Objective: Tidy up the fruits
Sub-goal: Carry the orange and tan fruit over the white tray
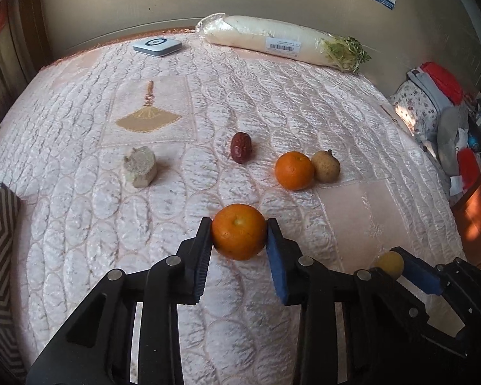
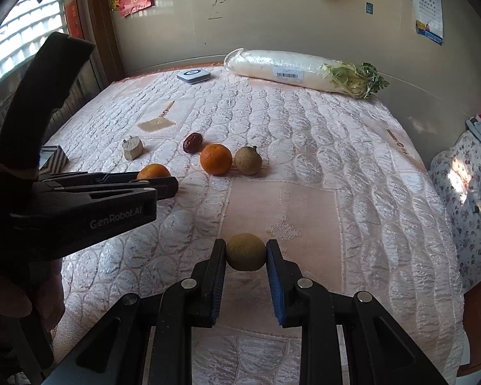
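on the bed (image 1: 80, 231), tongs (image 1: 239, 232) grip orange (image 1: 239, 231).

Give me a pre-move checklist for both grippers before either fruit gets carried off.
1. Left gripper pads against the near orange on both sides: ok.
2. Right gripper shut on the small tan fruit: ok.
3. Near orange lifted off the quilted cover: cannot tell.
4. The two grippers apart, not touching: ok; they sit side by side with a gap in the left wrist view.
5. Second orange and its tan neighbour lie beyond the near orange, apart from it: ok.
6. A container or spot to sort the fruit into: cannot tell; none is plainly in view.
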